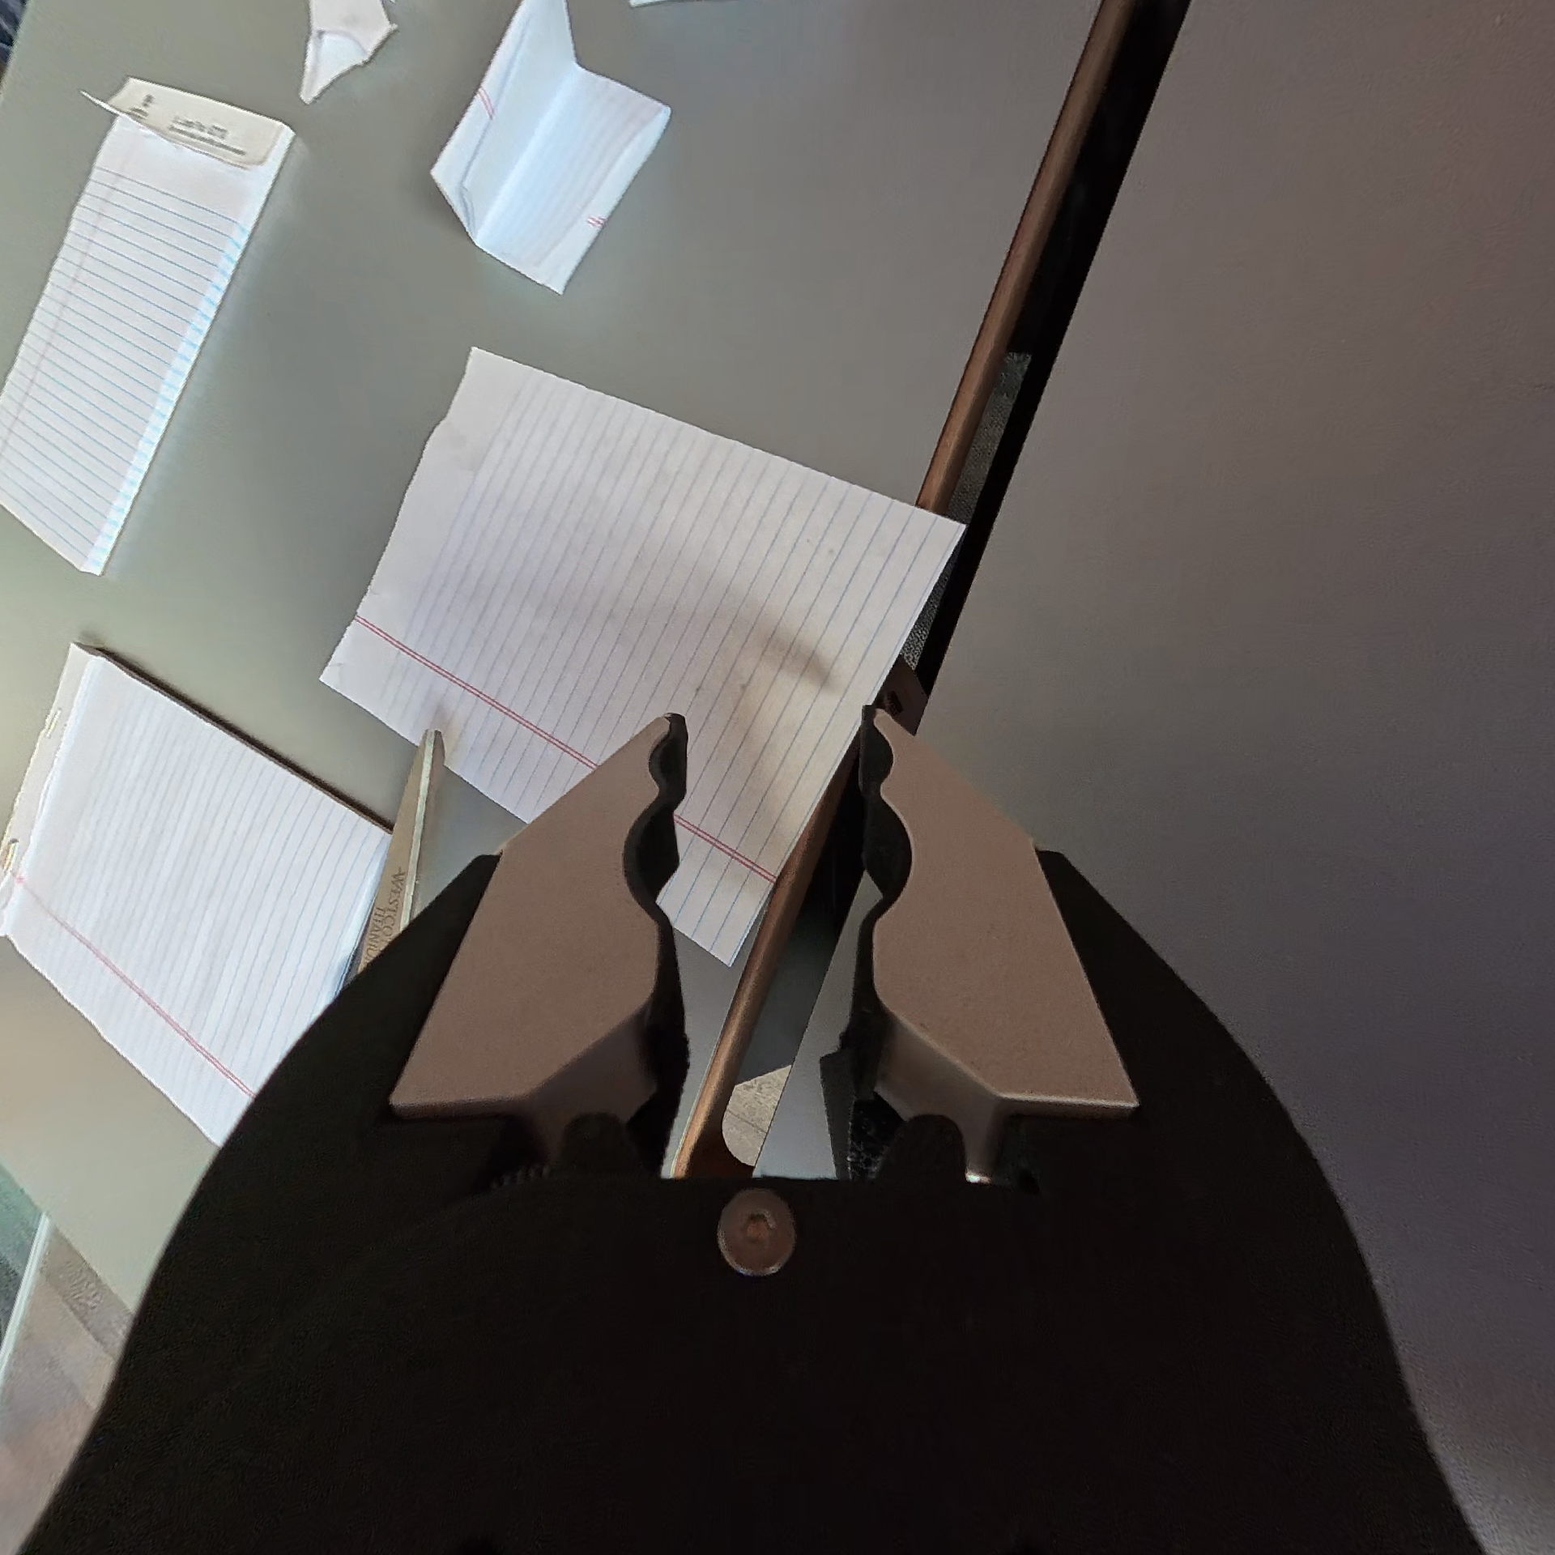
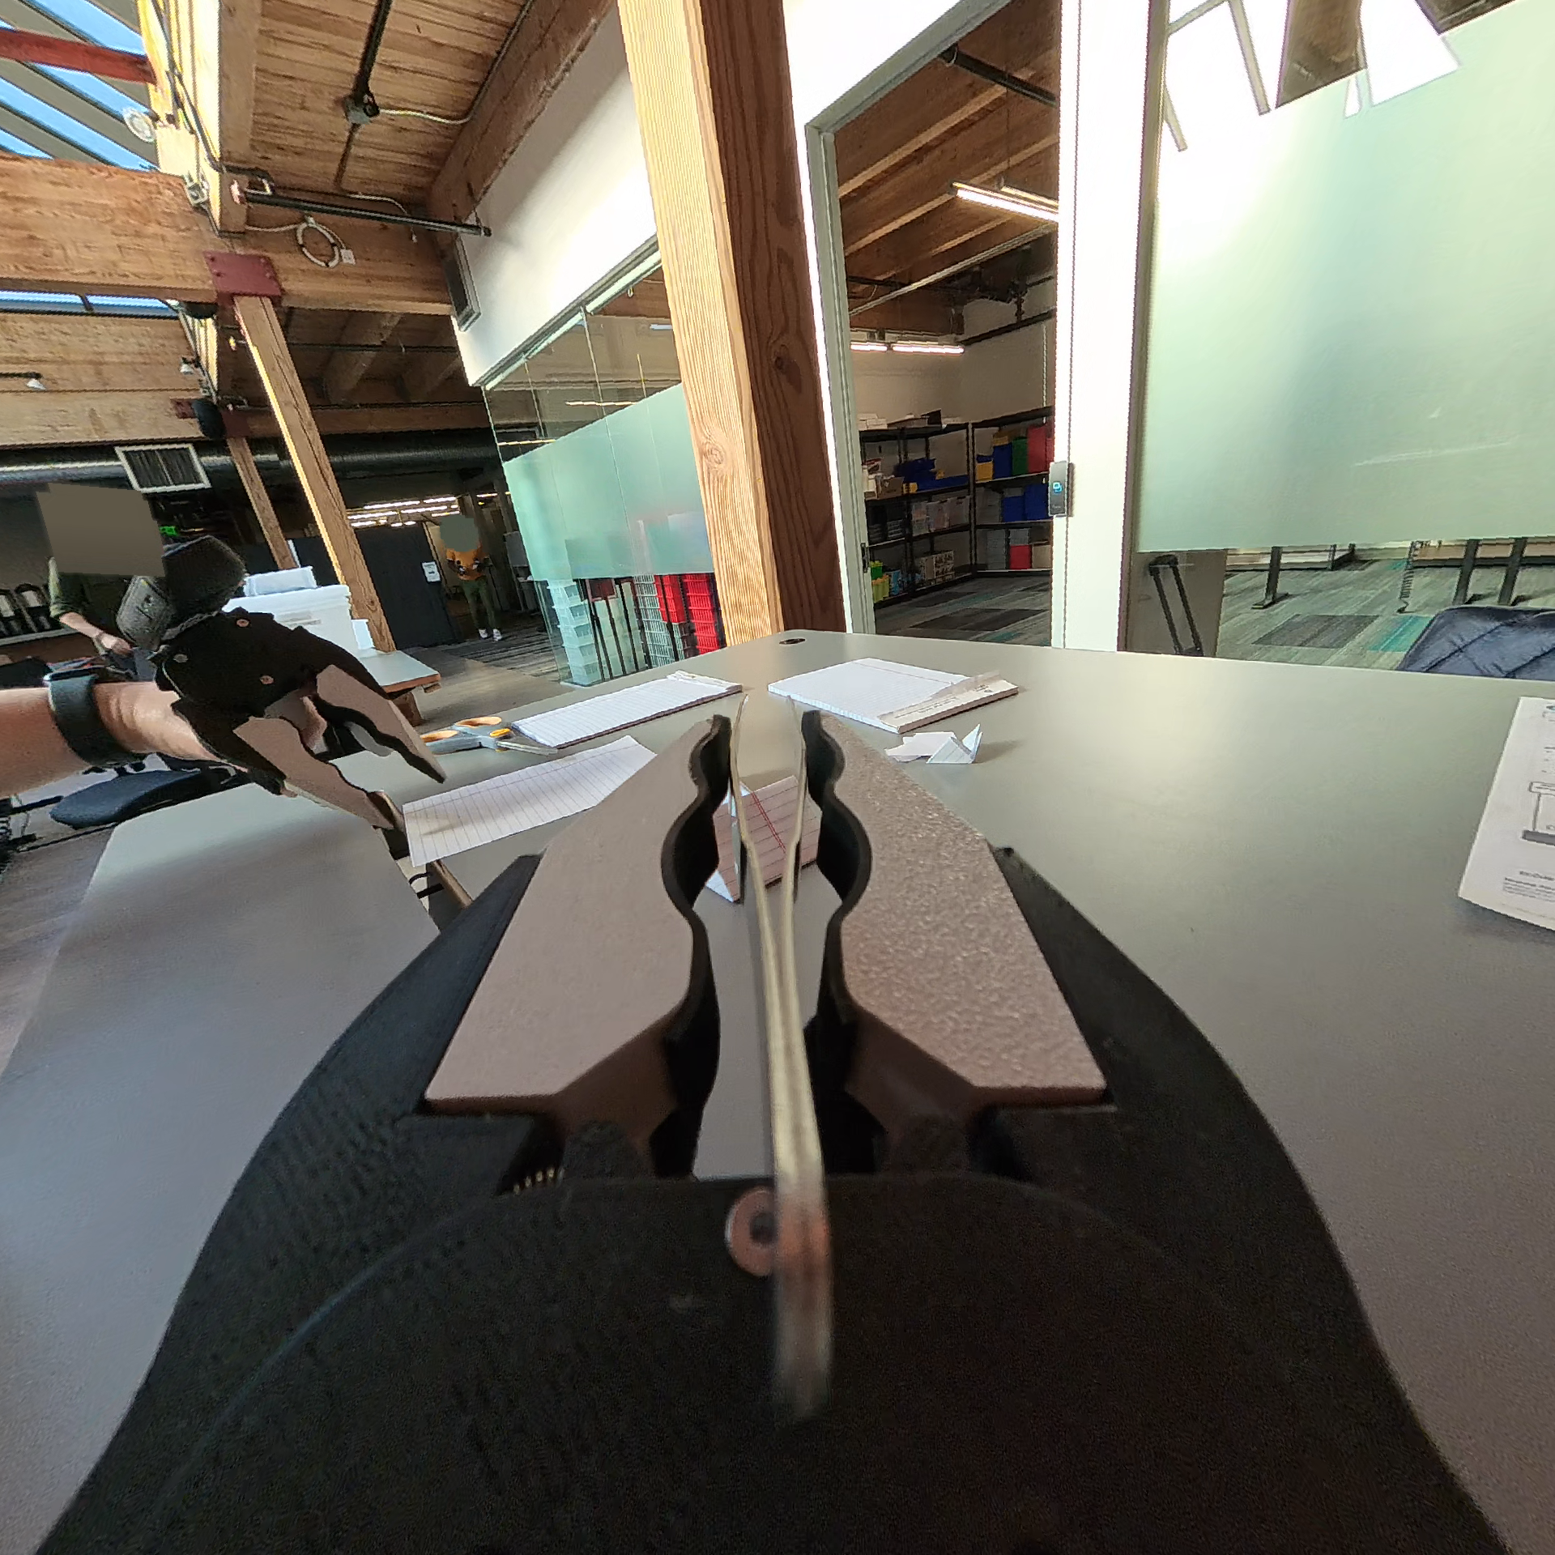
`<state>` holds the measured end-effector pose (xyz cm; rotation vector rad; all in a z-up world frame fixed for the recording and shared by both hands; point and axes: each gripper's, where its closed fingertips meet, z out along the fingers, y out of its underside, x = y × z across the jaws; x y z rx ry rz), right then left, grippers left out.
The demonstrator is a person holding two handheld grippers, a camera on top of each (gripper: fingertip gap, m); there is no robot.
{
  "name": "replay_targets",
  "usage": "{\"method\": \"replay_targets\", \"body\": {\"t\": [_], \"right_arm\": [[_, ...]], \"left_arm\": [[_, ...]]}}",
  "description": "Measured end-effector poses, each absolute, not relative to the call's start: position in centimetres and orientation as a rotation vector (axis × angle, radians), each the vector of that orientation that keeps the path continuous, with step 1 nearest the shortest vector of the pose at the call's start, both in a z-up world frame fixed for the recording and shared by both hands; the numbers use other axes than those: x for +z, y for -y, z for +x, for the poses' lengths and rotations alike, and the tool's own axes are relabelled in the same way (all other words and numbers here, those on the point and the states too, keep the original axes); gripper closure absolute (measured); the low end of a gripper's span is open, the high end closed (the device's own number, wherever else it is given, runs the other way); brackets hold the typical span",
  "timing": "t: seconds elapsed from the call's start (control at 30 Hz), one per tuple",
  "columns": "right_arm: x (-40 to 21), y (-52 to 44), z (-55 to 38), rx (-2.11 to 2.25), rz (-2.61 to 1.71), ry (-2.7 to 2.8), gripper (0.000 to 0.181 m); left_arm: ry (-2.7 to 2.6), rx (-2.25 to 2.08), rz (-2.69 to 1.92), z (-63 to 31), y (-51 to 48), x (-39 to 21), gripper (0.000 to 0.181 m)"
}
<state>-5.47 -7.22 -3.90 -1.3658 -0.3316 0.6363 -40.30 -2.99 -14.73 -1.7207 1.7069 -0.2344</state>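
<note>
Two grippers show, and your left gripper (image 1: 772, 724) hangs just above the loose lined sheet (image 1: 631, 572), over the side that lies along the table (image 1: 757, 252) edge. Its jaws are spread, with nothing between them and no contact with the paper that I can make out. One corner of the sheet appears to poke slightly past that edge.

Your right gripper (image 2: 763, 722) sits well back from the sheet, low over the table, with metal tweezers (image 2: 787, 1052) lying lengthwise between its fingers. The jaws are drawn in against the two prongs, which stand slightly apart at the tips.

Beside the sheet, on the side away from the table edge, lie scissors (image 1: 416, 808) and a lined pad (image 1: 168, 875). A second pad (image 1: 126, 320) and a folded piece (image 1: 547, 160) lie beyond the sheet, and a crumpled scrap (image 1: 337, 42) lies farther still.

I judge the sheet very light, limp and easy to crease or tear. Lying flat, it gives little to pinch except that overhanging corner. The tweezers look stiff, springy and smooth, so they could slip if held loosely.
</note>
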Motion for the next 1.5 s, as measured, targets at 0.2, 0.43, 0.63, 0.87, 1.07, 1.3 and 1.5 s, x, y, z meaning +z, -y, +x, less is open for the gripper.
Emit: {"method": "replay_targets", "body": {"t": [0.2,0.43,0.63,0.87,1.07,1.3,1.5], "right_arm": [[-4.0,7.4,-5.6,0.618,-1.373,0.353,0.165],[-3.6,8.0,-5.4,0.613,-1.354,0.352,0.164],[-3.6,9.1,-8.9,0.581,-1.345,0.523,0.164],[-5.3,9.8,-16.7,0.560,-1.346,0.963,0.164],[-7.6,8.7,-20.4,0.528,-1.268,1.219,0.164],[-8.0,9.5,-21.0,0.579,-1.219,1.242,0.164],[-7.4,10.1,-20.2,0.775,-1.265,1.186,0.169]], "left_arm": [[-1.821,-0.139,-1.681,-39.8,2.8,-16.7,0.150],[-1.859,-0.162,-1.665,-39.3,3.3,-16.7,0.161],[-1.873,-0.242,-1.682,-39.1,4.2,-15.4,0.181],[-1.903,-0.361,-1.731,-37.2,5.1,-11.9,0.181],[-1.969,-0.409,-1.745,-36.1,5.4,-11.6,0.181],[-1.988,-0.526,-1.730,-33.3,6.2,-11.2,0.181],[-1.962,-0.579,-1.776,-32.2,7.0,-11.5,0.165]]}}
